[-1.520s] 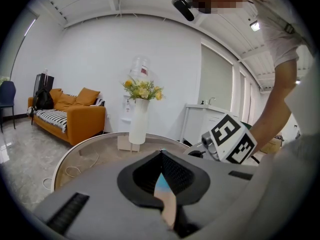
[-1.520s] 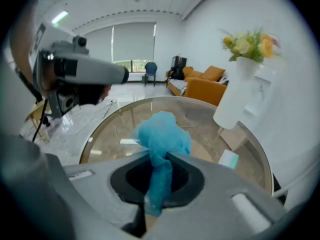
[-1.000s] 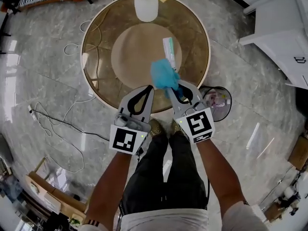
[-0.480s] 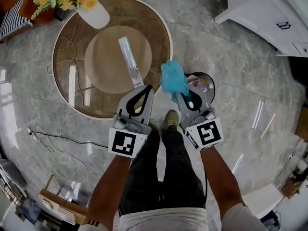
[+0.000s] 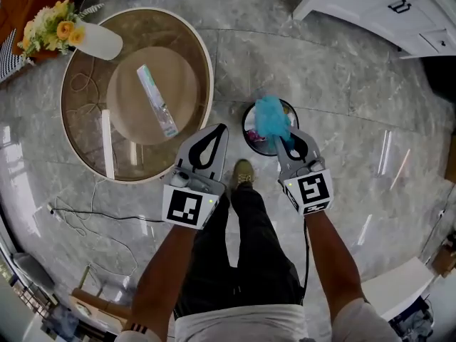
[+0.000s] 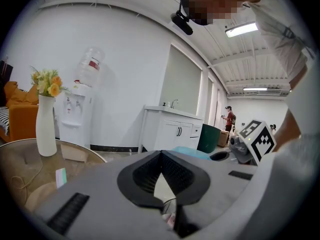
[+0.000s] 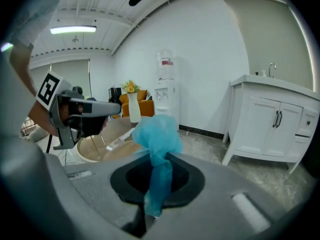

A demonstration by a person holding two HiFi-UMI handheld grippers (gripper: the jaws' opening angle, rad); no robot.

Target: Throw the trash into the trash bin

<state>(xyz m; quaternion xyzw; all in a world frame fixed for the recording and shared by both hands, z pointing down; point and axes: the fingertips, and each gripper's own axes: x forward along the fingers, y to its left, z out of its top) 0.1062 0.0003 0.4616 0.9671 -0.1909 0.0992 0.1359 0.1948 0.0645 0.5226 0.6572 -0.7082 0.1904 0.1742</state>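
Right gripper (image 5: 283,138): my jaws here are squeezed tight on the blue trash (image 5: 272,115).
Blue trash: it is a crumpled, puffy blue wad. Its thin end is pinched between my right jaws. The fat, fluffy part sticks out past the tips.
Where the trash is: I hold it up over the open top of the trash bin (image 5: 246,127). It is in my jaws, not lying in the bin.
Trash bin: small, round and dark. It stands on the grey floor just beside the round table (image 5: 85,155). Some other rubbish lies inside it.
Left gripper (image 5: 221,129): my jaws here are closed together with nothing between them. They point at the gap between the table and the bin.
On the table: a white vase (image 5: 100,41) with yellow flowers, and a long packet (image 5: 157,100) lying flat.
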